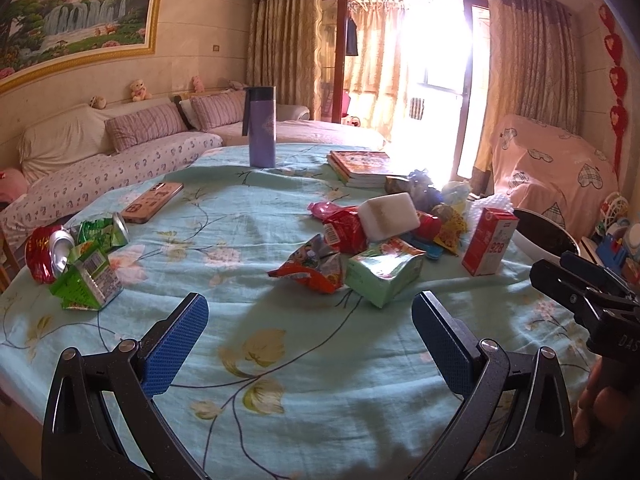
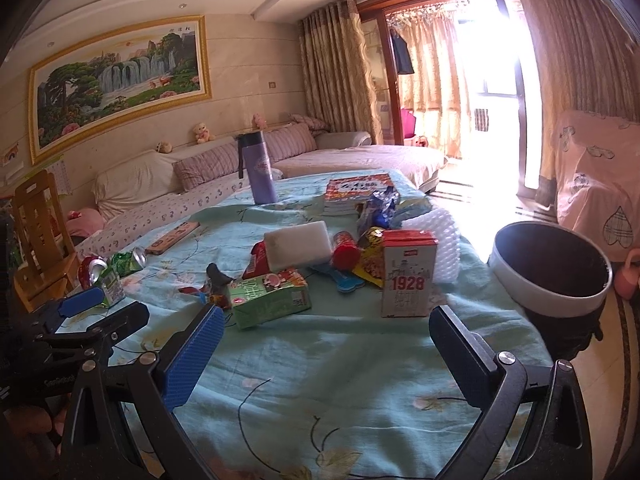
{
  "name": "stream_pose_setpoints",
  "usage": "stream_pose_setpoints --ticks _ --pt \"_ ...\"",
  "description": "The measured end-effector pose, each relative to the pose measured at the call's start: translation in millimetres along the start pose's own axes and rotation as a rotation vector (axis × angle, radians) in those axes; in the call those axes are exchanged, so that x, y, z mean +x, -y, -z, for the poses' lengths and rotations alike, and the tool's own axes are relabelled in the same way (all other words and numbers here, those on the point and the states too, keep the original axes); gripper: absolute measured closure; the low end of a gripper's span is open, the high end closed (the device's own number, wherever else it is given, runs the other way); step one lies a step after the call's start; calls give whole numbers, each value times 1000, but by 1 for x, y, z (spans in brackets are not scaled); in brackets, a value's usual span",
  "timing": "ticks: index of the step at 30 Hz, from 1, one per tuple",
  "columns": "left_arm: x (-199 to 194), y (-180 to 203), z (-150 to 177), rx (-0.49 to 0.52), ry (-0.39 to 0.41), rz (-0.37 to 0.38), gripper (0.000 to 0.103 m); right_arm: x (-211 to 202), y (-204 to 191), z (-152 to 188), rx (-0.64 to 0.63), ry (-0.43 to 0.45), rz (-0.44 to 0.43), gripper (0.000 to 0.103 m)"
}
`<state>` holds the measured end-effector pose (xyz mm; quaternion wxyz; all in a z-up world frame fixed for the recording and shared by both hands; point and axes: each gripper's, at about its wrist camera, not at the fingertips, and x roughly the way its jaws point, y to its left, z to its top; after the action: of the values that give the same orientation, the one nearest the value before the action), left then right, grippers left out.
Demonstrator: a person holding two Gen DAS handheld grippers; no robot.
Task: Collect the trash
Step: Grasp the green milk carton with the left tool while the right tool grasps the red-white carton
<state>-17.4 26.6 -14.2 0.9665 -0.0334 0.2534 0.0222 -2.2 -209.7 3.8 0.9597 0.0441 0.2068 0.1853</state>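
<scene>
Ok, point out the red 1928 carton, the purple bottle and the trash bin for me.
red 1928 carton (image 2: 408, 280): right wrist view, on its printed front face.
purple bottle (image 1: 262, 136): left wrist view, on the middle of its body.
trash bin (image 2: 548, 292): right wrist view, on its white outer rim.

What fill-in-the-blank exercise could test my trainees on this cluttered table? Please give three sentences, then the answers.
1. Both the left hand-held gripper and the right hand-held gripper are ____ and hold nothing.
2. The red carton printed 1928 stands ____.
3. The bin sits off the table's ____ edge.

Answers: open; upright; right
</scene>
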Motion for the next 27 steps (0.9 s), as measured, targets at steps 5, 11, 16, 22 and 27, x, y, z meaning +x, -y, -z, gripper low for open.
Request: stream_pose_setpoints --ticks 5,11,16,22,27 --pt "13 -11 -1 -23 -40 -1 0 11 12 0 54 -33 -2 1" --pt "32 -11 -6 -20 -83 10 1 21 31 -7 93 -54 28 2" --pt "49 10 -15 64 -111 91 1 34 44 -12 99 -85 53 8" --pt "80 41 -29 236 -131 146 1 59 62 -17 113 -153 57 22" --pt "109 52 -32 301 -183 156 1 75 75 -19 134 -188 54 23"
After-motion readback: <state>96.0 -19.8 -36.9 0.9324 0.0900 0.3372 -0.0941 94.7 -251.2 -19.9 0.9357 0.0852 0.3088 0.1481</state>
